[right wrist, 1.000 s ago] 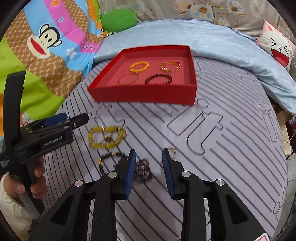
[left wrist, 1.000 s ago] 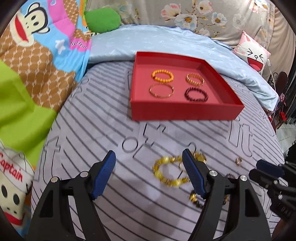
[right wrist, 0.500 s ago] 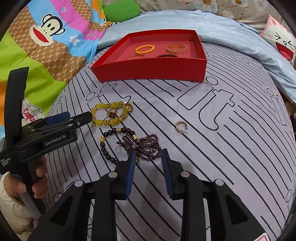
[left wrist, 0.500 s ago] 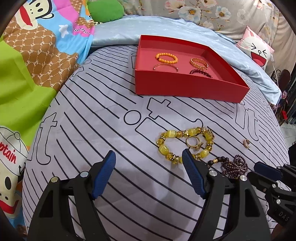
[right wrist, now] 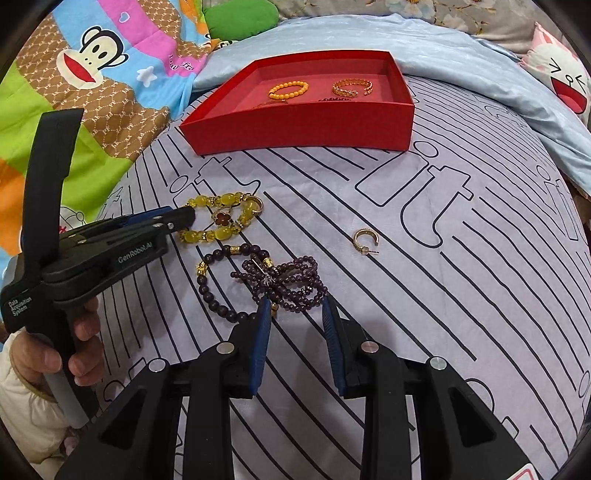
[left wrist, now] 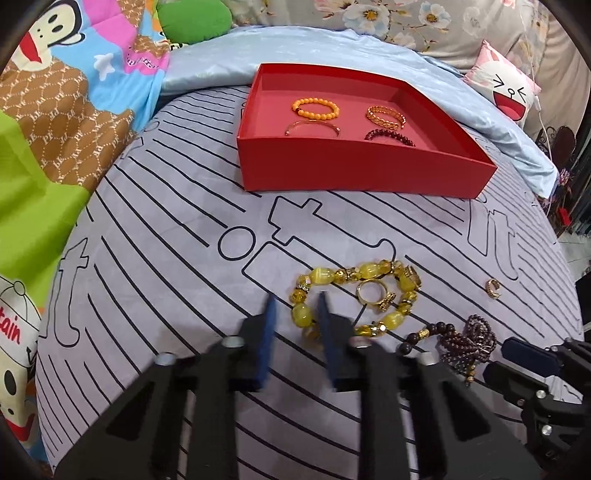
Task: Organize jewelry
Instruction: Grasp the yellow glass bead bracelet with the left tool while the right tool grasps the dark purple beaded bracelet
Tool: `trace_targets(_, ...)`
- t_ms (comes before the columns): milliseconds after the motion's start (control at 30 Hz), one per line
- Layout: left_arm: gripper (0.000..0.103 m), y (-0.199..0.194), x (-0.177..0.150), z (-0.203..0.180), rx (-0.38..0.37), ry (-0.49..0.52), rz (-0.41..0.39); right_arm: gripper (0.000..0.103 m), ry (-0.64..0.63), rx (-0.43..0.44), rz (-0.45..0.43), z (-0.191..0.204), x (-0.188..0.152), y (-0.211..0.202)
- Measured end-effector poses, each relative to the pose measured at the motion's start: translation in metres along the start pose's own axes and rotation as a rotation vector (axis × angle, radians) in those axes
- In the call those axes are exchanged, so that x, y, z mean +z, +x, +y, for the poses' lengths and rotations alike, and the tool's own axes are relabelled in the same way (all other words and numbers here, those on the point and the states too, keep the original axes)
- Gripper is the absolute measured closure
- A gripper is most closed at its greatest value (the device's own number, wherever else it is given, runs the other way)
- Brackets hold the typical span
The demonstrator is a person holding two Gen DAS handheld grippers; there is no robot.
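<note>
Nearest the cameras, on the tray's near side, a grey bed sheet (right wrist: 443, 295) printed with black stripes and outlined letters stretches smoothly over the bed. The left hand-held gripper (left wrist: 295, 306), gripped by a hand (right wrist: 74, 350) in a cream sleeve, has its blurred jaws drawn narrow about a bead at the near-left end of the yellow bead bracelet (left wrist: 321, 275). From the right wrist its tips look pinched together at that end. A gold ring (left wrist: 369, 293) lies inside the bracelet's loop.

To the right of that, still short of the red tray (left wrist: 351, 170), the right hand-held gripper (right wrist: 295, 301) stands at a narrow gap. Its pads flank the near edge of a tangled purple bead strand (right wrist: 295, 284) and clamp nothing. A dark bead bracelet (right wrist: 212, 295) curls just beside the strand, and a gold hoop earring (right wrist: 364, 240) lies well apart to the right, bare sheet all around it.

Between this jewelry and the tray's front wall the sheet is open. Inside the tray, four bracelets lie apart from one another: an orange bead bracelet (left wrist: 316, 109), a thin bangle (left wrist: 312, 125), a gold chain bracelet (left wrist: 384, 114) and a dark red bracelet (left wrist: 388, 134).

Beyond the tray a pale blue quilt (left wrist: 314, 48) is bunched up. To the tray's left lie a cartoon monkey blanket (left wrist: 74, 92) and a green cushion (left wrist: 194, 18), and to its far right a pink cartoon pillow (left wrist: 506, 88).
</note>
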State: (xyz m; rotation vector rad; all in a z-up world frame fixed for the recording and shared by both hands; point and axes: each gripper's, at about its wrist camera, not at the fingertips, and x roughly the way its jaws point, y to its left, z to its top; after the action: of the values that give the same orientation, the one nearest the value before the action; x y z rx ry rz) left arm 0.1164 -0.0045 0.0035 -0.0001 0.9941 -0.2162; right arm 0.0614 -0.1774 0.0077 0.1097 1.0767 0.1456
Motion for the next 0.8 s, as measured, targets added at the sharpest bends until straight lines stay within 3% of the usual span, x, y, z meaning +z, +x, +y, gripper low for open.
trace_targets(233, 0.094, -0.002, -0.003, 0.004, -0.004, -0.004, 0.002, 0.084, -0.01, 0.009, 0.01, 0.002, 0.0, 0.005)
trace_targets(800, 0.094, -0.002, -0.003, 0.002, 0.005, 0.003, 0.005, 0.082, -0.017, 0.019, -0.016, 0.003, 0.015, 0.007)
